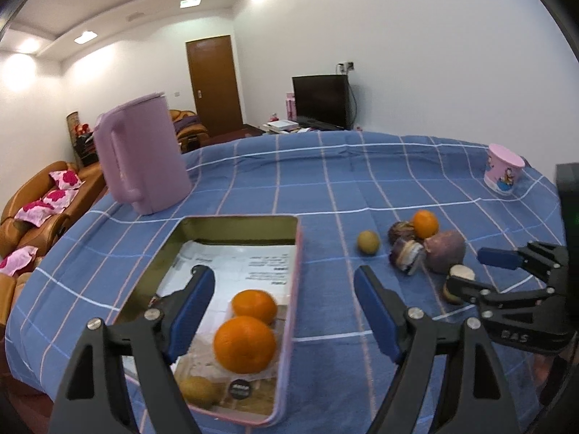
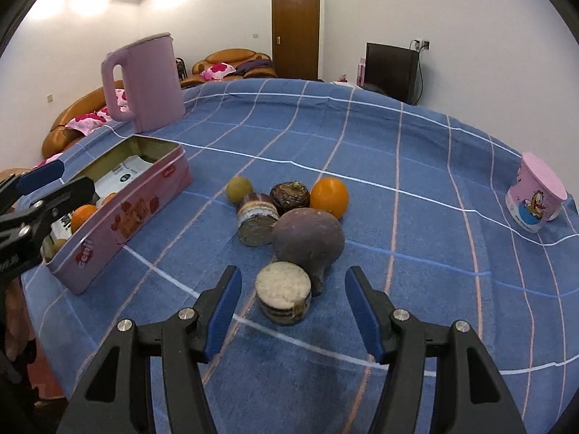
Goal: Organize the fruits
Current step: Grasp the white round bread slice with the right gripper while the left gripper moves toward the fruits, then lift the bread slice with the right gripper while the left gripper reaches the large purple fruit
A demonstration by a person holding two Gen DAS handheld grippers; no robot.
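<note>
A pink tin (image 1: 295,289) lies open on the blue checked cloth, holding two oranges (image 1: 244,343) and a kiwi (image 1: 197,390). My left gripper (image 1: 284,278) hovers open over the tin's near end, nothing between its fingers. To the tin's right lie a loose orange (image 2: 329,197), a kiwi (image 2: 239,188), a round purple root (image 2: 307,238) and cut root pieces (image 2: 257,222). My right gripper (image 2: 291,282) is open and low, and the nearest cut piece (image 2: 283,291) sits between its fingertips without touching the pads.
A pink jug (image 2: 144,83) stands behind the tin near the table's left edge. A pink cartoon cup (image 2: 535,199) stands at the far right edge. A brown sofa (image 1: 39,202) sits beyond the left edge. The left gripper (image 2: 61,181) shows over the tin.
</note>
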